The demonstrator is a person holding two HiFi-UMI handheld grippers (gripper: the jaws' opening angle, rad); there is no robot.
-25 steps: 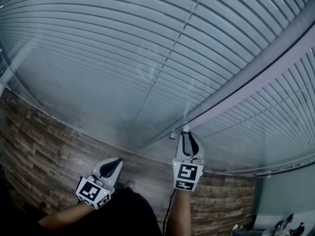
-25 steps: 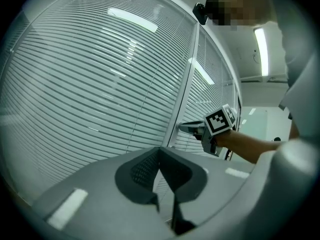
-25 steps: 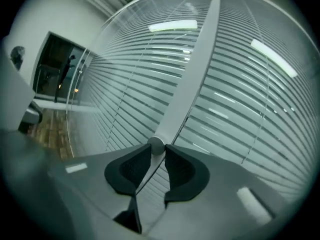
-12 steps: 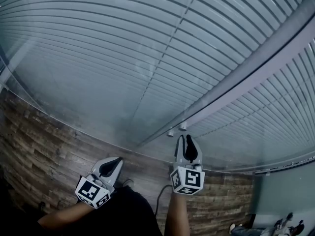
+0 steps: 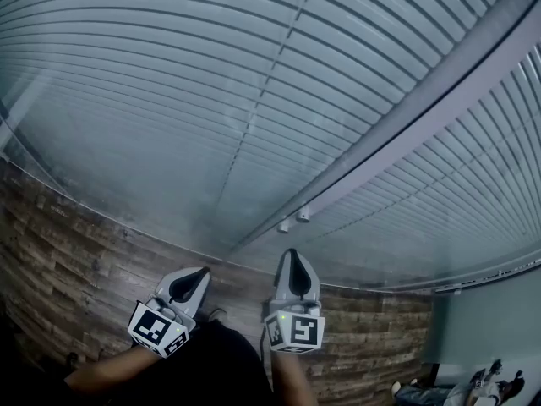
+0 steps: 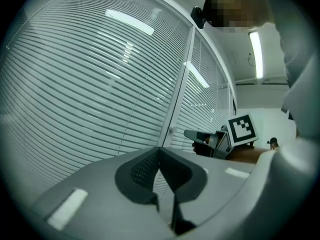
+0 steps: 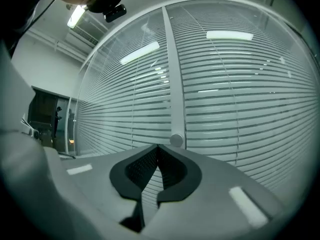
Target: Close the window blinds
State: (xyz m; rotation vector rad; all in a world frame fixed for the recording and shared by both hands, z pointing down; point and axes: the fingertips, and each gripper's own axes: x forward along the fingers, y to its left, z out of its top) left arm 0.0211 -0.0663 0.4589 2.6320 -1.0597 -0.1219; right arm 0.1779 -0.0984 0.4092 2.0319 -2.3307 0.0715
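The right hand-held gripper (image 5: pixel 292 260) points level at the window blinds (image 5: pixel 169 100); its jaws have just been closing and now press together with nothing between them. Two small round knobs (image 5: pixel 303 215) at the foot of the grey window post (image 5: pixel 406 134) sit just ahead of its tips, apart from them. The left hand-held gripper (image 5: pixel 193 276) is near it on its left, also level, its jaws pressed together and empty; the blinds' horizontal slats fill both panes ahead of both grippers; a wood-plank surface (image 5: pixel 76 244) runs below the blinds.
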